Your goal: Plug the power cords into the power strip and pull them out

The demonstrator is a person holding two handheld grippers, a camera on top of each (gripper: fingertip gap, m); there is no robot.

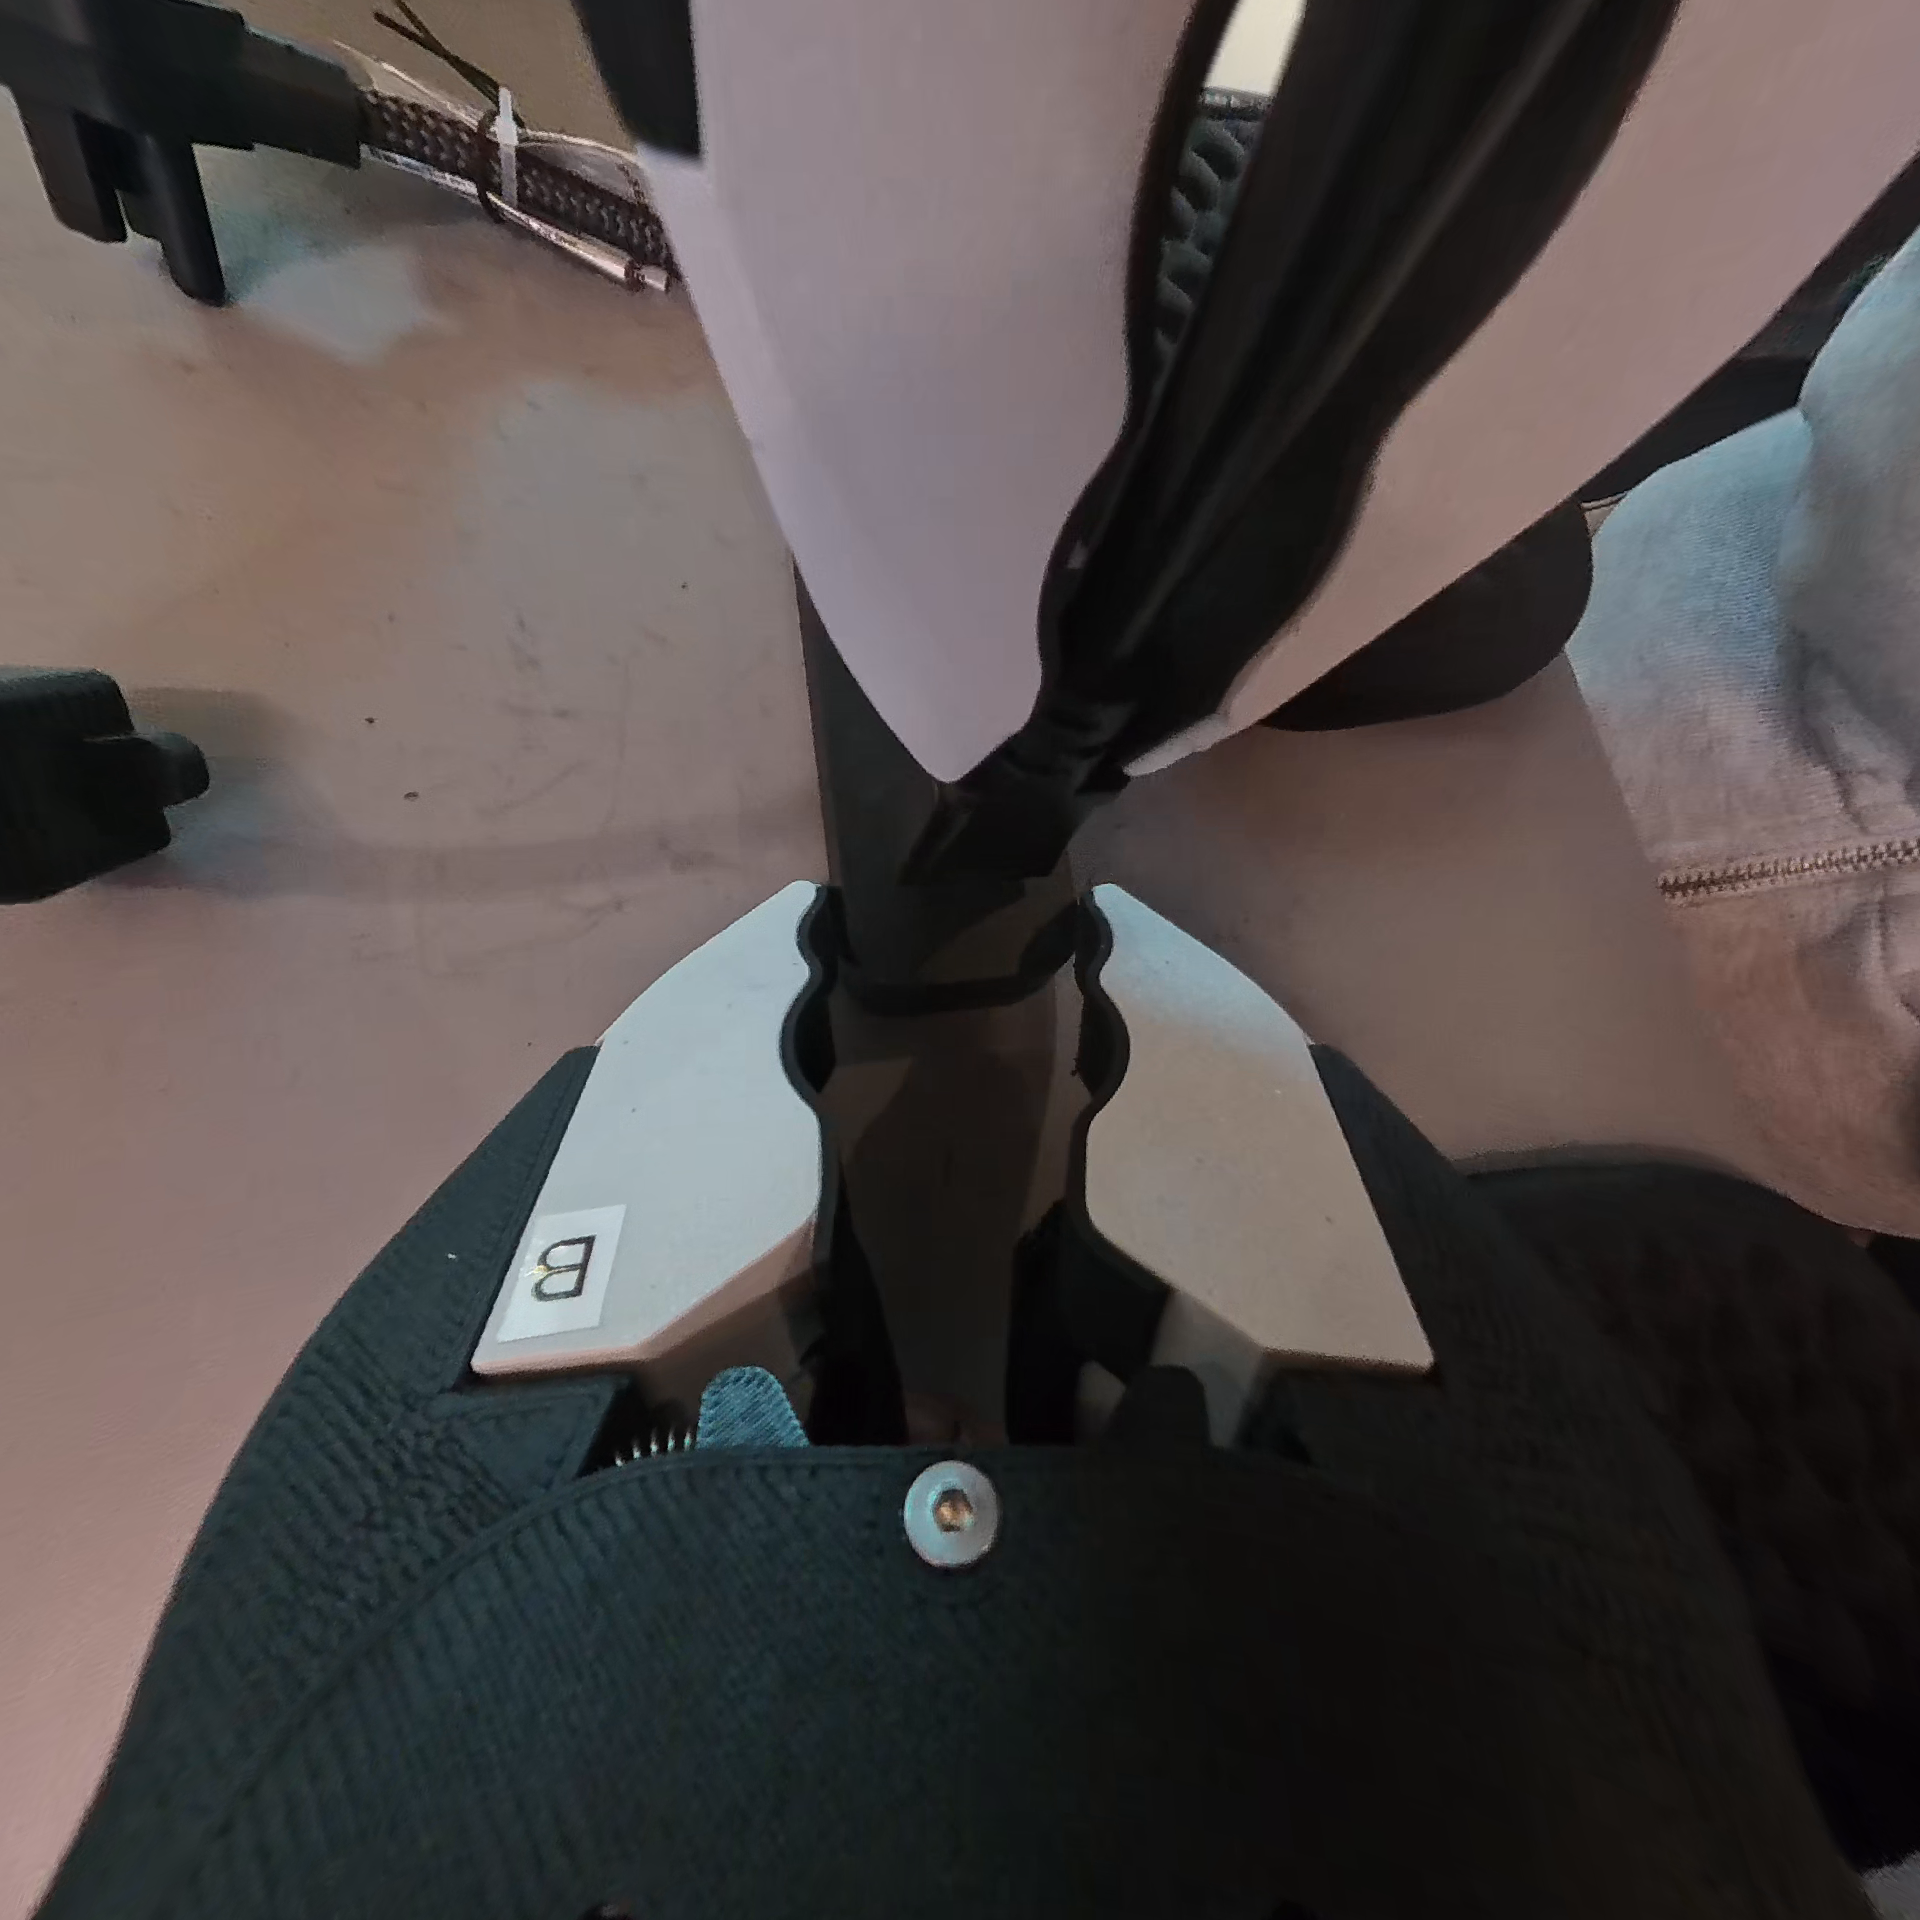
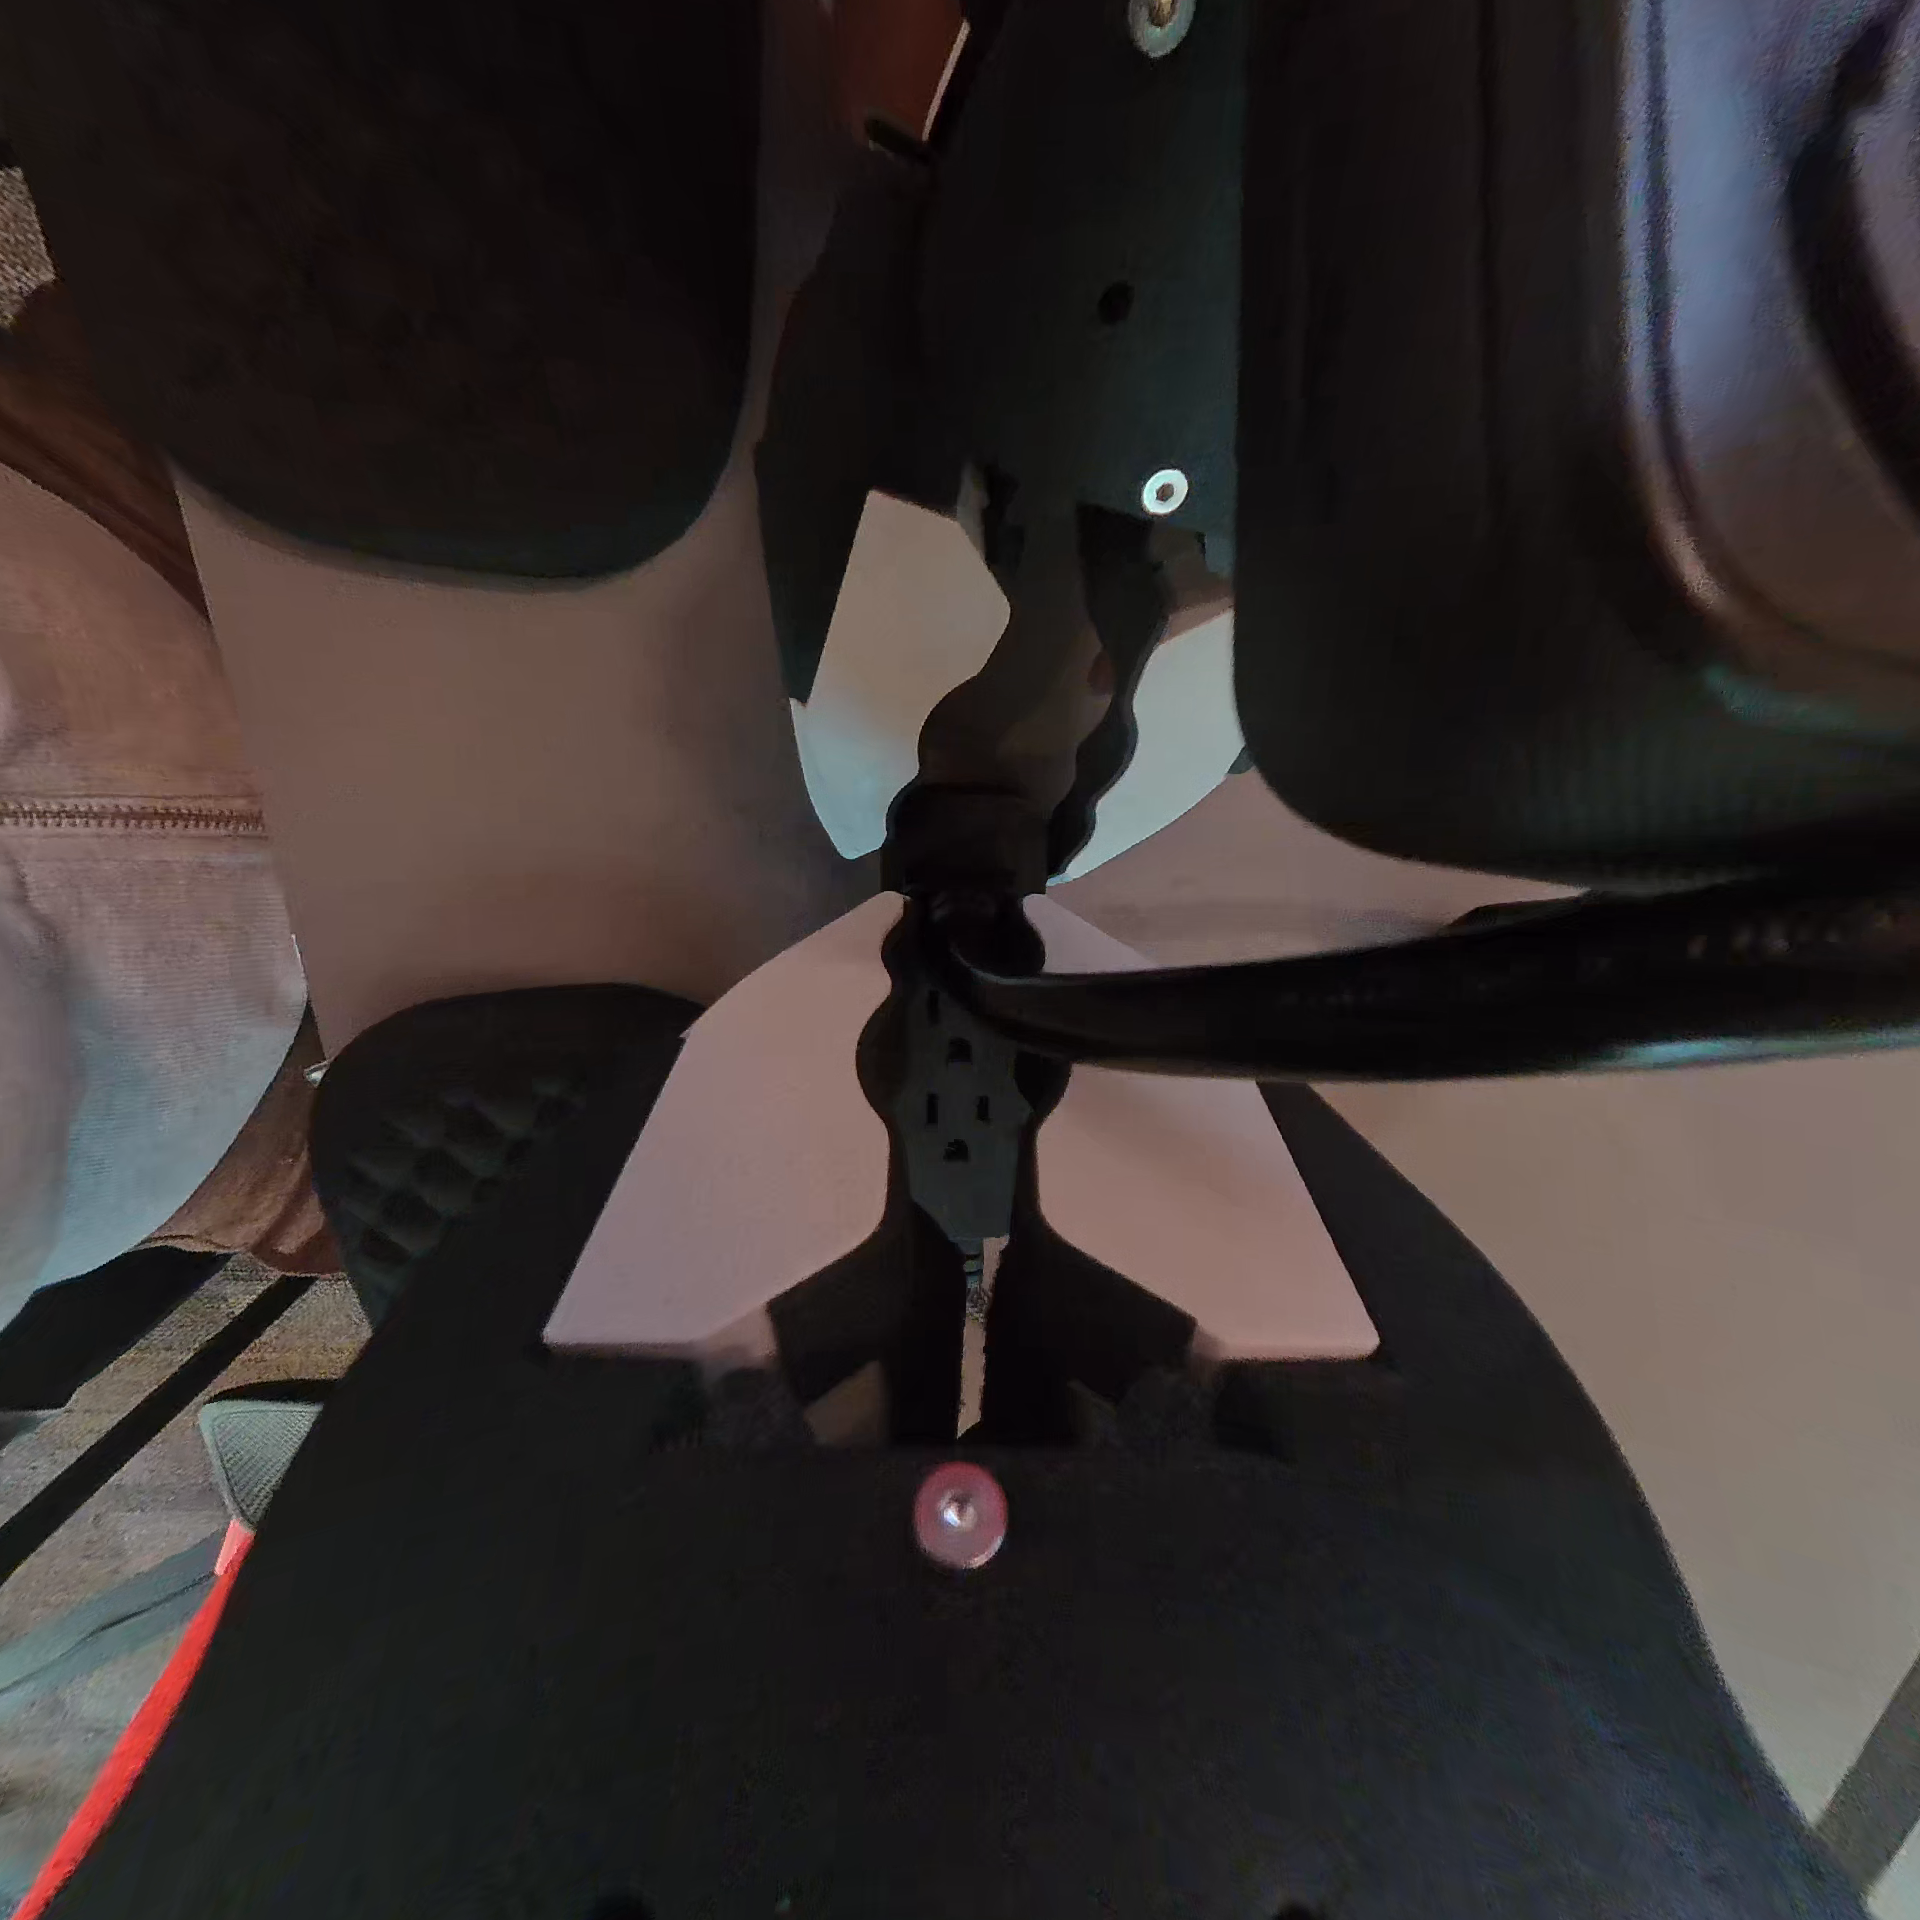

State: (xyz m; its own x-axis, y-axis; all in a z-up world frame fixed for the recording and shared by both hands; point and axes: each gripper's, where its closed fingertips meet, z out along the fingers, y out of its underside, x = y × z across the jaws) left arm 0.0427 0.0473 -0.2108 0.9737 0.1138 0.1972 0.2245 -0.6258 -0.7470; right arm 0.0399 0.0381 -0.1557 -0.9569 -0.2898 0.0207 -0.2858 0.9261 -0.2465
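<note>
Both tongs are clamped: left tongs (image 1: 951,961) pinching a black plug (image 1: 945,935), right tongs (image 2: 961,1049) gripping the power strip (image 2: 956,1127).

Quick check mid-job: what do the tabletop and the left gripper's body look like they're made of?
The tabletop looks like smooth laminate or coated board, pale with a dull sheen, showing faint scuffs and specks; I can't tell which. The left gripper has a black body that looks like 3D-printed plastic, matte, with fine ridged layer lines. Its fingers carry flat, pale grey plates, metal or plastic.
</note>
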